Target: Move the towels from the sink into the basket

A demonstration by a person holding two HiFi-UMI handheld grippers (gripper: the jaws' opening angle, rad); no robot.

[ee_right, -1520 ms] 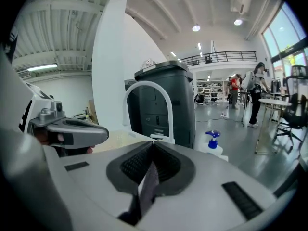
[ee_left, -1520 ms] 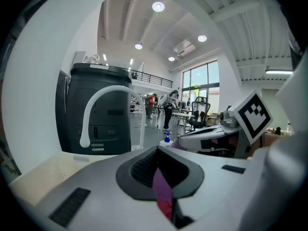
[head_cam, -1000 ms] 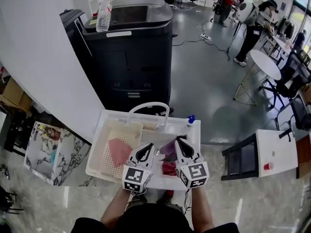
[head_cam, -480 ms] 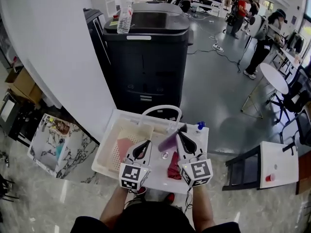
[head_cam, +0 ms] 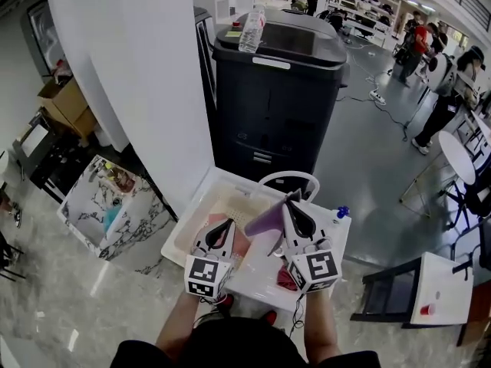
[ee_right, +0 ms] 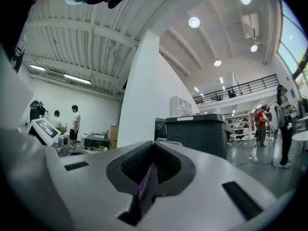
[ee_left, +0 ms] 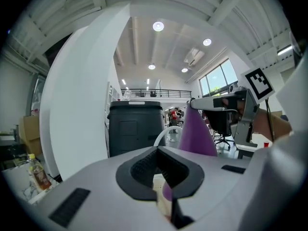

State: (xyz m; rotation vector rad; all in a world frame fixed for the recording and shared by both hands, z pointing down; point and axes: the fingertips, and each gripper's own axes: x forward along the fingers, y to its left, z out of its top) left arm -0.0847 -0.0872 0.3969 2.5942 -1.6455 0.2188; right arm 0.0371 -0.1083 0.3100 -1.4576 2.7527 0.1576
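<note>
A purple towel hangs raised above the white sink. My right gripper is shut on its upper corner, and purple cloth shows in the jaw slit. My left gripper sits lower, over the edge of the cream basket. Its jaws are shut and a sliver of purple shows pinched in the slit. From the left gripper view the towel drops like a cone from the right gripper. A pink towel lies in the basket. A red towel lies in the sink.
A white arched faucet and a blue-capped bottle stand at the sink's back rim. Behind it is a black copier with a water bottle on top. A white pillar and a marbled box are at the left.
Both grippers have risen out of the sink and moved left toward the basket, carrying the purple towel. The red towel stays in the sink.
</note>
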